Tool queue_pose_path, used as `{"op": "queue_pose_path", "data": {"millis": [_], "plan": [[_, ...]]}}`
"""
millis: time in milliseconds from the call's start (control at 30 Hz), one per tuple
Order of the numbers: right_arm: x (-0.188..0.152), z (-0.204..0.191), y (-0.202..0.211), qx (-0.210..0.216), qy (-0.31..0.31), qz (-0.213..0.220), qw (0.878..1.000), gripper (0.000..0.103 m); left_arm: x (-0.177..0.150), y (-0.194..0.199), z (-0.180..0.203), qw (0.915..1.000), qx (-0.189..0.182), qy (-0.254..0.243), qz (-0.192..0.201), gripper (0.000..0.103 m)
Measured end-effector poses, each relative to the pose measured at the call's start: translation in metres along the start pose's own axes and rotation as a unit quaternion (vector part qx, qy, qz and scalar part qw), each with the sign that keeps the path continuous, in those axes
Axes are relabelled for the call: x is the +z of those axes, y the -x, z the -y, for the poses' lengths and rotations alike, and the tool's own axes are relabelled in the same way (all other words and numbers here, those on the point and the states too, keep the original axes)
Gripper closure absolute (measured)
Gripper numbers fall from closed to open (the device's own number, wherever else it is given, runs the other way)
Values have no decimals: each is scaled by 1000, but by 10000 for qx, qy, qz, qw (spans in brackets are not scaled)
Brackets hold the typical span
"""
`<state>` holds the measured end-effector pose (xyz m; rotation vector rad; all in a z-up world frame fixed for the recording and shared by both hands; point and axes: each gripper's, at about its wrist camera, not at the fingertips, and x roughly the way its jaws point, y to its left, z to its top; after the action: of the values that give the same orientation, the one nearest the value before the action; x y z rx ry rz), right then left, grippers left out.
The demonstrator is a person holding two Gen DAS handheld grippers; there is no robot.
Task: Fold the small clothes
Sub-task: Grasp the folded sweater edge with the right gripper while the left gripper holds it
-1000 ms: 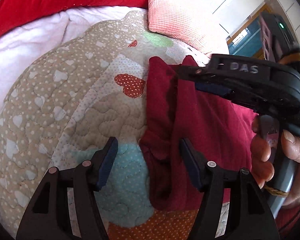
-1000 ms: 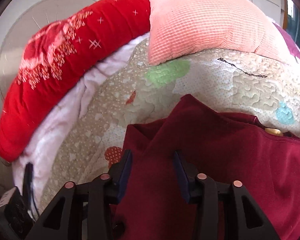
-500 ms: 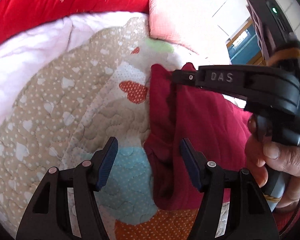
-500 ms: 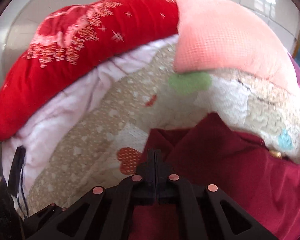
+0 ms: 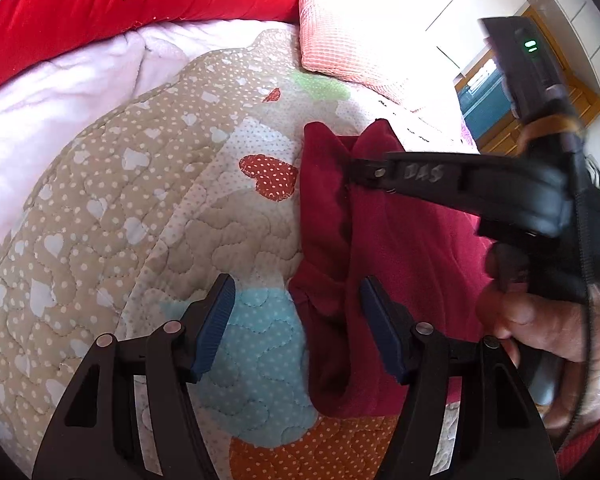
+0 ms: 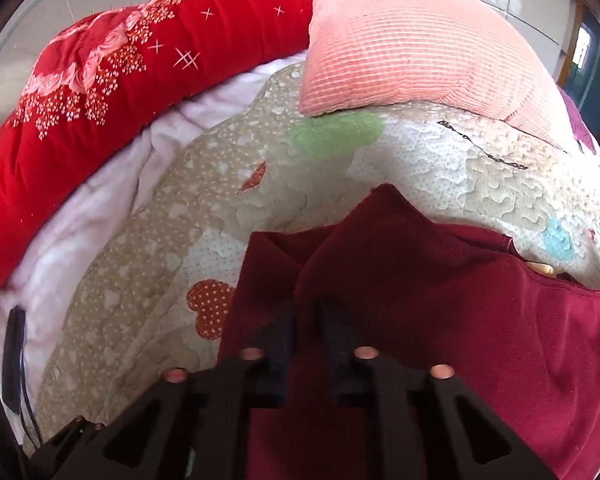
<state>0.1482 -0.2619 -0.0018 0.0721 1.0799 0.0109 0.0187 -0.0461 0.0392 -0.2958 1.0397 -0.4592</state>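
Note:
A dark red garment (image 5: pixel 396 264) lies on a patchwork quilt (image 5: pixel 140 216); it also shows in the right wrist view (image 6: pixel 440 300). My left gripper (image 5: pixel 296 320) is open, its jaws either side of the garment's near left edge, low over the quilt. My right gripper (image 6: pixel 304 320) has its jaws a little apart around a raised fold of the garment, near its far left corner. It shows from the side in the left wrist view (image 5: pixel 364 172), held by a hand.
A red embroidered bolster (image 6: pixel 112 68) and a pink pillow (image 6: pixel 400 48) lie along the far edge. A white blanket (image 5: pixel 60 92) sits under the quilt. A black cable (image 6: pixel 14 340) lies at the left.
My right gripper shut fully on the garment's fold half a second ago and its jaws now stand slightly apart. My left gripper stayed open in place.

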Motion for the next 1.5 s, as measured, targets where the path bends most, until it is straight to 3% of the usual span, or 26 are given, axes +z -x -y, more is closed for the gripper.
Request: {"op": "queue_pose_path", "data": {"millis": [133,233,333,367,400,433,467,633,700,800,867,933,967,1067,1500], "plan": [[6,-9,22,203,217,356,9989,100,1,-1,0,10000,-28,27,12,37],[6,5,-9,326,-162,-86,9993,100,0,0,0,10000,-14,11,-5,37],[1,14,-3,706,-408,92,9966,98,0,0,-1,10000,-46,54,-46,36],[0,16,3,869,-414,150,9952,96,0,0,-1,10000,-49,57,-46,36],[-1,19,11,1007,-409,184,9939,83,0,0,-1,10000,-42,41,-43,36],[-1,20,16,1019,-411,214,9937,63,0,0,0,10000,-33,30,-41,36],[-1,22,23,992,-430,286,9937,57,-1,1,0,10000,-32,25,-50,36],[8,43,28,1061,-925,491,9888,55,-5,5,0,9993,-302,73,-206,36],[11,42,13,964,-955,305,9903,56,-8,3,0,9993,-292,72,-231,36],[14,32,-21,810,-717,-397,9933,55,-9,-1,0,9992,-318,128,-227,33],[23,23,-18,652,-480,-362,9961,53,-8,-1,-3,9987,-393,242,-234,32],[31,15,-15,698,-305,-481,9959,34,-7,-2,-5,9980,-469,355,-240,31],[35,11,-16,706,-244,-597,9954,29,-7,-3,-6,9978,-486,393,-241,31],[39,2,-28,434,-142,-957,9944,27,-8,-3,-6,9978,-469,424,-204,30],[38,-15,-45,-80,117,-1091,9939,20,-7,-12,6,9985,-383,352,-142,30]]}}
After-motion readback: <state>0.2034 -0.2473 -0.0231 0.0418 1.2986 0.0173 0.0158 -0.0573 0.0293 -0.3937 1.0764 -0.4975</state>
